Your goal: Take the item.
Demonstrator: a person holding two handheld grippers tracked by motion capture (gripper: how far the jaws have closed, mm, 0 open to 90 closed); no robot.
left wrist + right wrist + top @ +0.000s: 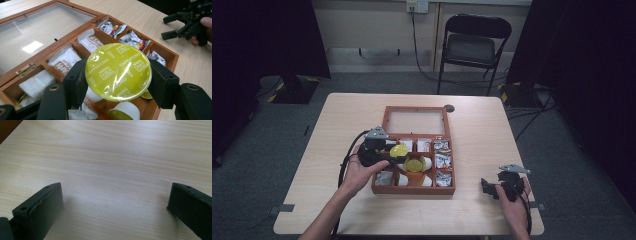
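Your left gripper [117, 82] has its jaws pinching a yellow capsule [118, 72] by the rim, centre frame in the left gripper view, held above the box [412, 190]. From above, the capsule [398, 150] sits mid-frame, probably clear of the compartments; hard to tell. Your right gripper [486, 187] rests lower right on the table [112, 157], jaws spread, nothing between.

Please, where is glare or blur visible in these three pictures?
Left gripper view: glare on the capsule's foil lid and on the box's glass lid; the near claw parts look soft. Right gripper view: a pale sheen on the table. High view: dark at the edges, with small details grainy.
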